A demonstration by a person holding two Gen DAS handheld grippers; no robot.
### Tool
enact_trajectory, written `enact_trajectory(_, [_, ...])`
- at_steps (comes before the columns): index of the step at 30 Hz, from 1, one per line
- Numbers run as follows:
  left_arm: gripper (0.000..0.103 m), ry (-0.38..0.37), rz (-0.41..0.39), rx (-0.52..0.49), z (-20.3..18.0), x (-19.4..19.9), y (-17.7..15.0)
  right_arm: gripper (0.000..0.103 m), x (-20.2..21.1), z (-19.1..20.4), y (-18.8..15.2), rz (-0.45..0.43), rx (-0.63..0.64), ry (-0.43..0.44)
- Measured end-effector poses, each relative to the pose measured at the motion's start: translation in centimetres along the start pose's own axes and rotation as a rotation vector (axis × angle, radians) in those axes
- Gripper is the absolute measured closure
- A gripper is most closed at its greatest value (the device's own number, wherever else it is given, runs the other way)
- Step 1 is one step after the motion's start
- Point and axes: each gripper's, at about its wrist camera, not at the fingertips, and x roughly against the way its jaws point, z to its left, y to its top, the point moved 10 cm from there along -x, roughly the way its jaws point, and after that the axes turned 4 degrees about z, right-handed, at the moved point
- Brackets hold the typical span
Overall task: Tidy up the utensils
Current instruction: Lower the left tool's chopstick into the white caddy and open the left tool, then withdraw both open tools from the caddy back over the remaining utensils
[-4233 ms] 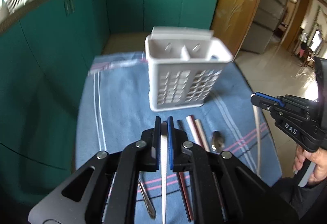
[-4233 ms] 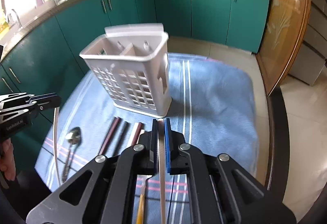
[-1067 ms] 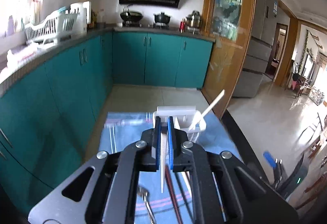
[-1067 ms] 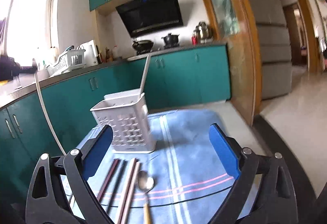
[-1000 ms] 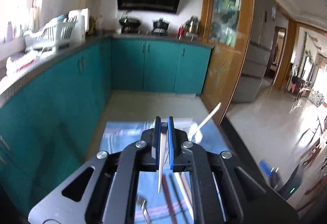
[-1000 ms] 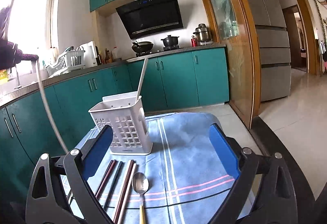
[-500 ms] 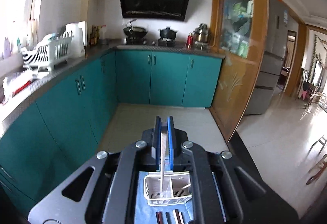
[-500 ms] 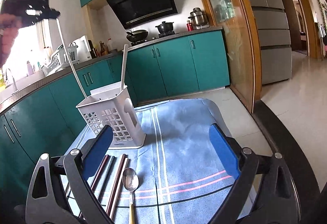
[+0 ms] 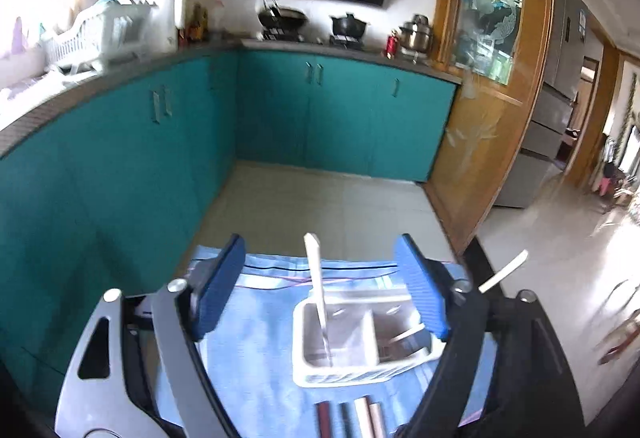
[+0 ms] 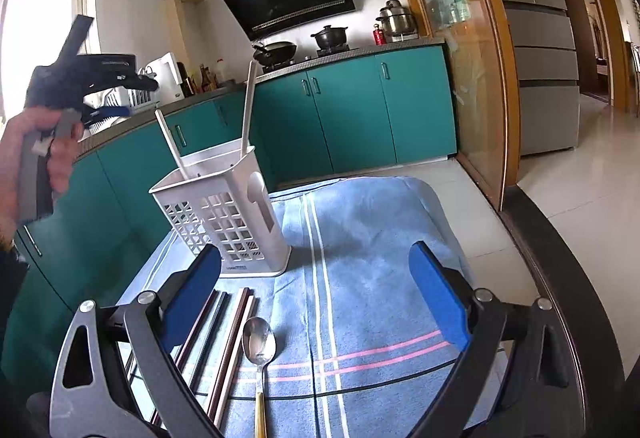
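Left tool (image 9: 320, 286) has just sprung wide, jaws spread; its white chopstick (image 9: 318, 290) stands free in the caddy's (image 9: 340, 374) left compartment. Right tool (image 10: 316, 298) gapes empty over the spoon (image 10: 259, 342).

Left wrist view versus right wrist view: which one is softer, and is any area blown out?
Left wrist view: smeared overall, the white caddy and cabinets soft, the upper left corner washed out by daylight. Right wrist view: crisp on the spoon and cloth stripes, with the window overexposed; both bend straight edges like a fisheye.
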Motion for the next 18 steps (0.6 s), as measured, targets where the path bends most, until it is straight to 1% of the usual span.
enact_trajectory(2, [0.021, 0.018, -0.006, -0.013, 0.8, 1.7, -1.7, 0.010, 0.1, 0.4, -0.2, 0.003, 0.019, 0.003])
enact_trajectory(3, [0.016, 0.027, -0.010, -0.016, 1.2, 2.7, -2.8, 0.010, 0.1, 0.6, -0.2, 0.005, 0.026, 0.002])
enact_trajectory(4, [0.013, 0.031, -0.014, -0.021, 1.4, 4.0, -4.5, 0.010, 0.2, 0.8, -0.4, 0.011, 0.035, 0.004])
enact_trajectory(5, [0.012, 0.031, -0.013, -0.026, 1.7, 4.9, -6.0, 0.010, 0.3, 1.1, -0.5, 0.018, 0.043, 0.008])
enact_trajectory(6, [0.010, 0.036, -0.002, -0.034, 1.8, 5.9, -8.4, 0.010, 0.4, 1.3, -0.7, 0.021, 0.049, 0.011])
enact_trajectory(8, [0.010, 0.047, 0.033, -0.059, 1.8, 6.5, -12.1, 0.010, 0.7, 1.9, -0.9, 0.028, 0.064, 0.014])
enact_trajectory(9, [0.010, 0.054, 0.067, -0.083, 1.5, 6.7, -14.8, 0.010, 0.8, 2.3, -1.2, 0.036, 0.076, 0.010])
enact_trajectory(11, [0.010, 0.050, 0.102, -0.106, 1.0, 6.8, -18.3, 0.010, 0.8, 3.0, -2.0, 0.065, 0.094, -0.002])
enact_trajectory(12, [0.010, 0.042, 0.119, -0.096, 0.7, 6.8, -19.9, 0.010, 0.9, 3.1, -2.5, 0.076, 0.091, -0.009])
enact_trajectory(13, [0.010, 0.021, 0.140, -0.066, 0.5, 6.9, -21.9, 0.010, 1.0, 3.3, -3.1, 0.094, 0.081, -0.013])
enact_trajectory(15, [0.010, -0.012, 0.170, -0.032, -0.1, 7.0, -24.6, 0.010, 1.4, 4.0, -4.7, 0.125, 0.072, 0.000])
enact_trajectory(16, [0.010, -0.002, 0.172, -0.056, -0.4, 7.2, -25.6, 0.010, 1.8, 4.6, -5.7, 0.136, 0.079, 0.003])
enact_trajectory(18, [0.010, 0.033, 0.158, -0.088, -0.5, 7.5, -26.3, 0.010, 2.8, 5.7, -7.4, 0.142, 0.106, 0.011])
